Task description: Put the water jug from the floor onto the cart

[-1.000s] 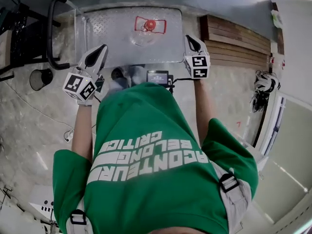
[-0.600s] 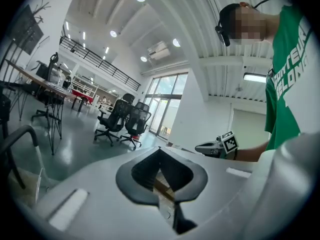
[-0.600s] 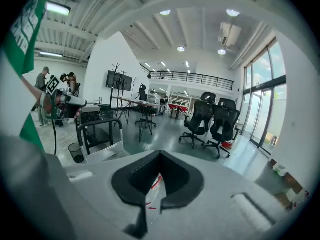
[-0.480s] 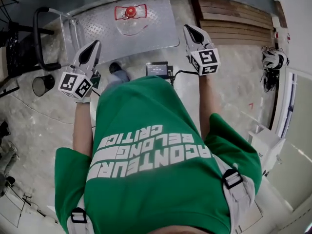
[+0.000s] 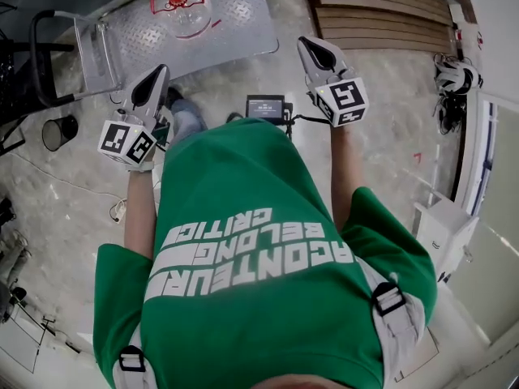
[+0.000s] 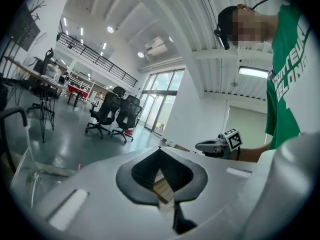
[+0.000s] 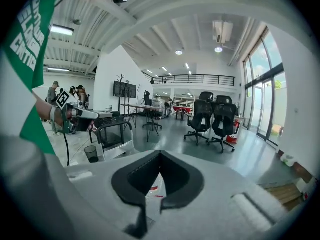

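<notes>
Both arms reach forward: left gripper (image 5: 159, 73) level, right gripper (image 5: 308, 45) tipped slightly down, each with jaws closed and empty. The water jug (image 5: 182, 10) stands, apparently upright, on the cart (image 5: 239, 19), beside a wooden pallet (image 5: 381, 14).

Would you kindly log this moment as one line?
water jug: on cart | left gripper: jaws shut, empty | right gripper: jaws shut, empty
</notes>
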Tool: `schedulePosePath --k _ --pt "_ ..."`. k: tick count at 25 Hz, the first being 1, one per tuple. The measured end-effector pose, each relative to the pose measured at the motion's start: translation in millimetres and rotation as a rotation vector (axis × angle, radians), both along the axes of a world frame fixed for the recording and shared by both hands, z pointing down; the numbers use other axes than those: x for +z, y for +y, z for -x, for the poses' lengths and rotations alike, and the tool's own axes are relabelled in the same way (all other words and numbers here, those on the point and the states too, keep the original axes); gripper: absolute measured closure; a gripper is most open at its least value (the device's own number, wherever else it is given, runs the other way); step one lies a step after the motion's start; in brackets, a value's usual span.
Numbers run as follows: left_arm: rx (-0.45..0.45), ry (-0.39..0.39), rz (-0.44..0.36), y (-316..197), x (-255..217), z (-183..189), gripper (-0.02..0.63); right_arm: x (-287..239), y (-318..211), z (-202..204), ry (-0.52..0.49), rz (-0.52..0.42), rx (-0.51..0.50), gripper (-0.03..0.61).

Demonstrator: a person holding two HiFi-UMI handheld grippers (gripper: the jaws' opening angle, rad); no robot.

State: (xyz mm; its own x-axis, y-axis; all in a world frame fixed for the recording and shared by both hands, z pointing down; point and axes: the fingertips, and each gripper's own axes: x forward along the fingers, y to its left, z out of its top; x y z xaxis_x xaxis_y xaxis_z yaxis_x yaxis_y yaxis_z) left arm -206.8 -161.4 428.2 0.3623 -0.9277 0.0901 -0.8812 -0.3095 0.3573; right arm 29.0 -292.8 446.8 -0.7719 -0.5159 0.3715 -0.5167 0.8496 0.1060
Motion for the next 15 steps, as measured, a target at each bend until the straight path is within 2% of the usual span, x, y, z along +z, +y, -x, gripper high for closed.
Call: schedulePosePath --k 7,15 --pt "0.016 -0.006 0.017 23 -1 -48 0.6 -5 27 -30 -0.005 -0.009 -0.038 0.586" --pt "0.074 -0.051 -0.021 38 -35 -64 0.6 -6 64 -38 -0.01 0.001 -0.036 0.586"
